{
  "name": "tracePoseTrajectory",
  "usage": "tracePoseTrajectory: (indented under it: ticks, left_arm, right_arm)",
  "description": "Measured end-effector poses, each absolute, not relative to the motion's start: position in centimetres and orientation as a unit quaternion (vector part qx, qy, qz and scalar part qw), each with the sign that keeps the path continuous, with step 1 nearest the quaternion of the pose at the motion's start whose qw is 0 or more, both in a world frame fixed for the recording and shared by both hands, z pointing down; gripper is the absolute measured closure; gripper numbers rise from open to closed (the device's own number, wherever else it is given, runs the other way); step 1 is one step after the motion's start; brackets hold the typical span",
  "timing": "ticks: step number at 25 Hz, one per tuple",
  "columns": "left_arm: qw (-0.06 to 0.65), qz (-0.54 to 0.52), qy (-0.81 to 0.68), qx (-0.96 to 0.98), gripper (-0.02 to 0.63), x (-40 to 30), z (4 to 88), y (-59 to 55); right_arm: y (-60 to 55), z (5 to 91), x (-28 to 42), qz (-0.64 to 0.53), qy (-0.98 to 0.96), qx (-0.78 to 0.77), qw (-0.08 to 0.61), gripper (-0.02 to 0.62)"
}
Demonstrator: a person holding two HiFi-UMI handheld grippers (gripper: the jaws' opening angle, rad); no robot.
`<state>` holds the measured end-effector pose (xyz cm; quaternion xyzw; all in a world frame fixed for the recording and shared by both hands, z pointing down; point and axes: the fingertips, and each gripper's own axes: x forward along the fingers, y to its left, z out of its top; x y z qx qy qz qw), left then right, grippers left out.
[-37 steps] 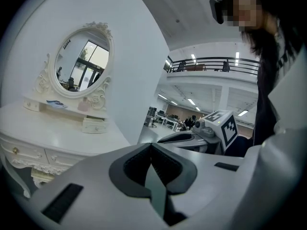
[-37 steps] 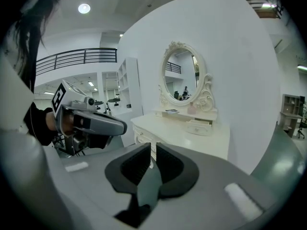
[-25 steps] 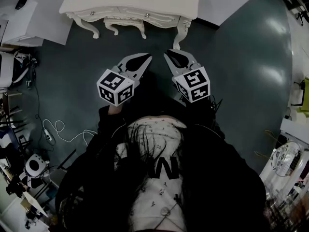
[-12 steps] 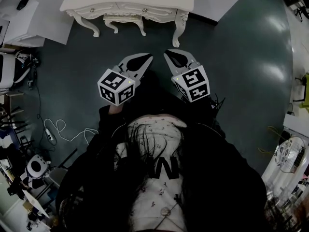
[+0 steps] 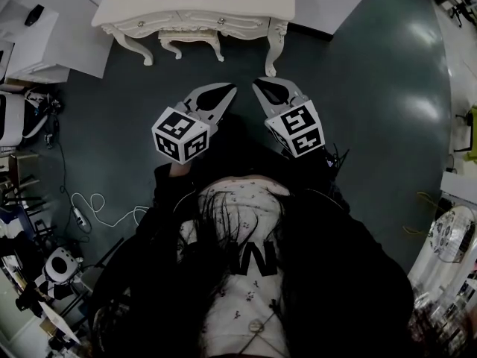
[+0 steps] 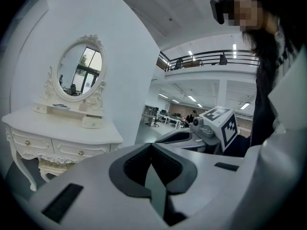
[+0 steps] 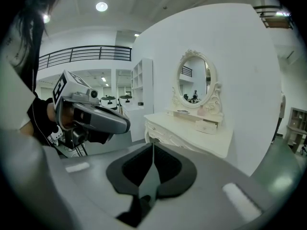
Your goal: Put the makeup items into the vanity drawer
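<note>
In head view, vanity [image 5: 201, 6] dead ahead, well apart from left gripper [image 5: 227, 89] and right gripper [image 5: 258, 83], equally near. In left gripper view, jaws together, empty. In right gripper view, likewise; pink bottle [image 7: 202, 110] atop the vanity.

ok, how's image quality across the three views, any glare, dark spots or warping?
Head view: dim overall, the person's dark jacket loses detail, soft glare patches on the floor. Left gripper view: strong fisheye bowing the wall edge, black corners, vanity sharp. Right gripper view: same warping, ceiling lamp blown out, mirror readable.
</note>
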<state>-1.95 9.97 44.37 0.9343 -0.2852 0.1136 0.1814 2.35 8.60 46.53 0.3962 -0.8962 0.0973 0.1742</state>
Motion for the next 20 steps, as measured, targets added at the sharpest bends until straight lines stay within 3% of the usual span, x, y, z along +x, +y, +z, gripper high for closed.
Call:
tracePoseTrajectory:
  ticks: [20]
  left_arm:
    - [0.185, 0.112, -0.303, 0.928, 0.606, -4.6, 44.3, 9.3]
  right_arm:
    - [7.7, 46.8, -0.5, 0.093, -0.904, 0.374, 0.186, 0.575]
